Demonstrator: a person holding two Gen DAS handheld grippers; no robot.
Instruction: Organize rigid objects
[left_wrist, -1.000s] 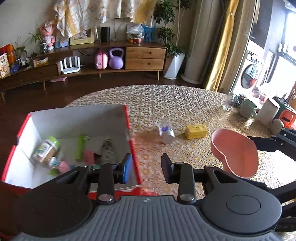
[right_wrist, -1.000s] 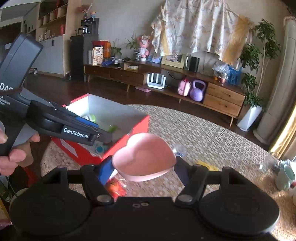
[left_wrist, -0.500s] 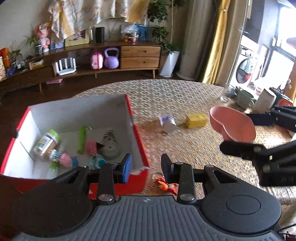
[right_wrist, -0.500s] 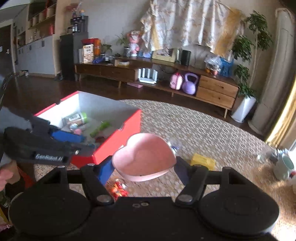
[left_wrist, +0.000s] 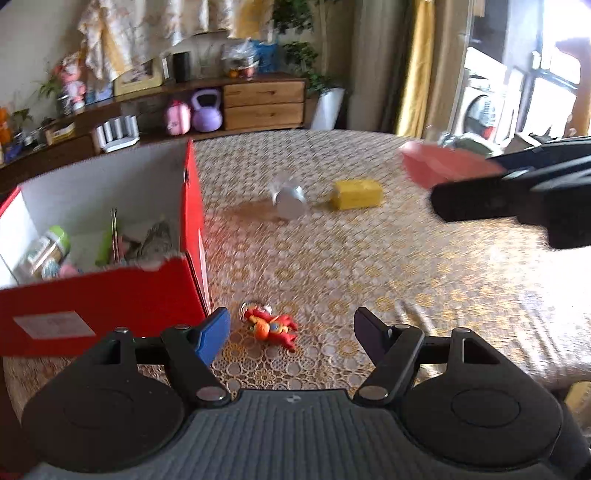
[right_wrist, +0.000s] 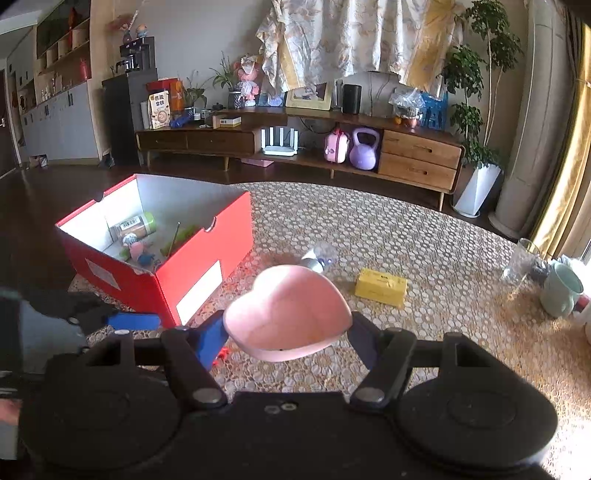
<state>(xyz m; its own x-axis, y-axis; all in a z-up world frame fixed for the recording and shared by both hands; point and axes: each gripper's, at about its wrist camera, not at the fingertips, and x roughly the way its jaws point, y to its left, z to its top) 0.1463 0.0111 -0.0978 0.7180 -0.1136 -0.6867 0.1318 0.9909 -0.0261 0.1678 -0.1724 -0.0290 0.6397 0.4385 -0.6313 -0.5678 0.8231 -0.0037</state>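
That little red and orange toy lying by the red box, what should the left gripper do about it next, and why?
Probably ease the left gripper down around the red and orange toy. Its jaws are opening with nothing between them, and the toy lies on the tablecloth just ahead, outside the red box.

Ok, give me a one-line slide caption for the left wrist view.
Left gripper, jaws opening, descends on a small red toy figure beside the red box on the lace-covered table.
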